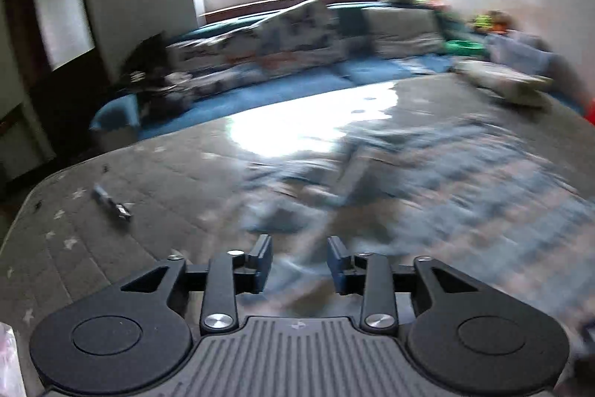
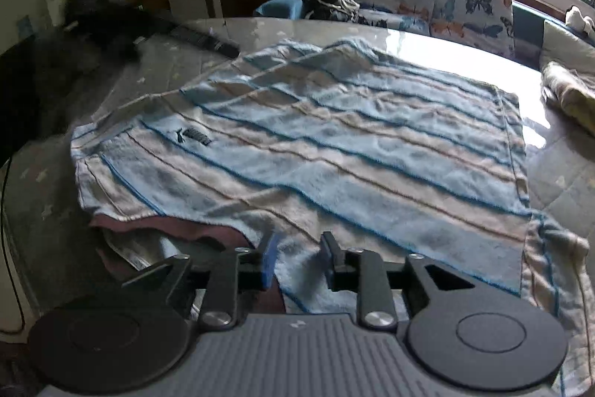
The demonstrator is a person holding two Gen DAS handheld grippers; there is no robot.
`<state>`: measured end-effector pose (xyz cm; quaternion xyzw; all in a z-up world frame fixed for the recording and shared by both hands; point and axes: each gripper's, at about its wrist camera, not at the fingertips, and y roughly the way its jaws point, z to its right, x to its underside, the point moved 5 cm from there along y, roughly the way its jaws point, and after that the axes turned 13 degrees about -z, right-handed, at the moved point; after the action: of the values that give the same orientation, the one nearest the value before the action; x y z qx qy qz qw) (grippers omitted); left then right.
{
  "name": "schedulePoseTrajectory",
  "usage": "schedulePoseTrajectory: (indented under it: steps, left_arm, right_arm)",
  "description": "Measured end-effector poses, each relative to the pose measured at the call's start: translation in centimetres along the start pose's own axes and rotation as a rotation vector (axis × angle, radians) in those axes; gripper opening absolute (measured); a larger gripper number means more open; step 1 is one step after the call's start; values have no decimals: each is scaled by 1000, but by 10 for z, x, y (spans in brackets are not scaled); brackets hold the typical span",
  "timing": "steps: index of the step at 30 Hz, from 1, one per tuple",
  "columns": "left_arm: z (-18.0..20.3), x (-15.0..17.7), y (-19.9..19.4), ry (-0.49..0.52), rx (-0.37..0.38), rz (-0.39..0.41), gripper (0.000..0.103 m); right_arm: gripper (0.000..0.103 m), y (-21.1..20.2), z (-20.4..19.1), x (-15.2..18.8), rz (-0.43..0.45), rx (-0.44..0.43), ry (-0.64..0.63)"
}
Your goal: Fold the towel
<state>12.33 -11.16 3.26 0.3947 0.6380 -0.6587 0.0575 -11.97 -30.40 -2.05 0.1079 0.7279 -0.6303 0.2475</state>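
Towel [image 2: 316, 144] — pale blue with tan and dark blue stripes — lies spread across the grey starred table [image 2: 557, 170], its rumpled far corner toward 11 o'clock and its near edge draped at 6 o'clock. Right gripper [image 2: 297, 259] hangs over that near edge, jaws apart, nothing between them. Left gripper [image 1: 299, 263] is likewise parted over blurred striped cloth. A small dark object [image 1: 111, 201] sits at 10 o'clock.

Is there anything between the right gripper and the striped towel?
Nothing visible. The right gripper is open right over the near edge of the towel, with only towel between its fingers.
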Motion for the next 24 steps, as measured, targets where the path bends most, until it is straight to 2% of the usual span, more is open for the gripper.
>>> schedulePoseTrajectory:
  steps: [4,11,16,17,19,20,24]
  left_arm:
    - [-18,-29,39,-36,-49,-11,44]
    - [-26,-53,93,-52,-33,-82,44]
    - [-26,-56,107,-58,-6,-92,43]
    - [-25,-56,106,-50,-2,-84,40]
    - [-22,-56,106,-30,17,-77,5]
    - [-22,-56,105,-25,13,-68,5]
    - [-30,-57,95,-49,-80,10,5]
  right_arm:
    - [30,-3,4,5,2,-20,13]
    - [30,-3,8,5,6,-48,27]
    - [31,-3,10,4,7,-61,31]
    - [31,-3,10,4,7,-62,33]
    - [31,-3,11,4,7,-65,37]
    - [31,-3,11,4,7,-66,39]
    - [31,-3,10,3,4,-64,36]
